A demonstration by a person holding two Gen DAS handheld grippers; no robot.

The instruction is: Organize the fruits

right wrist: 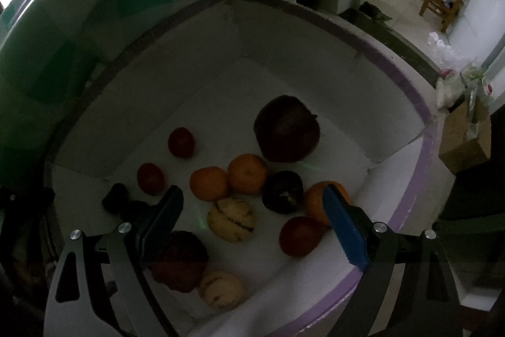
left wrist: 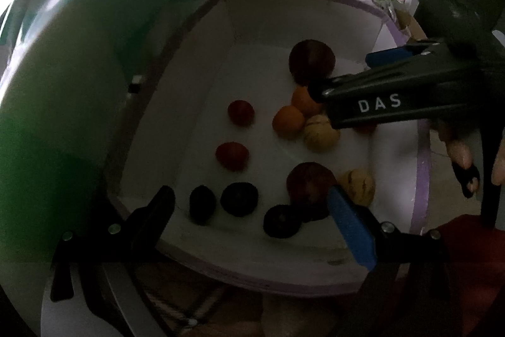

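White foam box holds the fruit, scattered; oranges mid-floor, round & firm but prob. roll, so grip across the widest part; left gripper & right gripper both hover w/ jaws apart, empty.

text: "DAS" | colour: white capitals | on: dark side of right gripper | view: left wrist, right edge | other readable text: none
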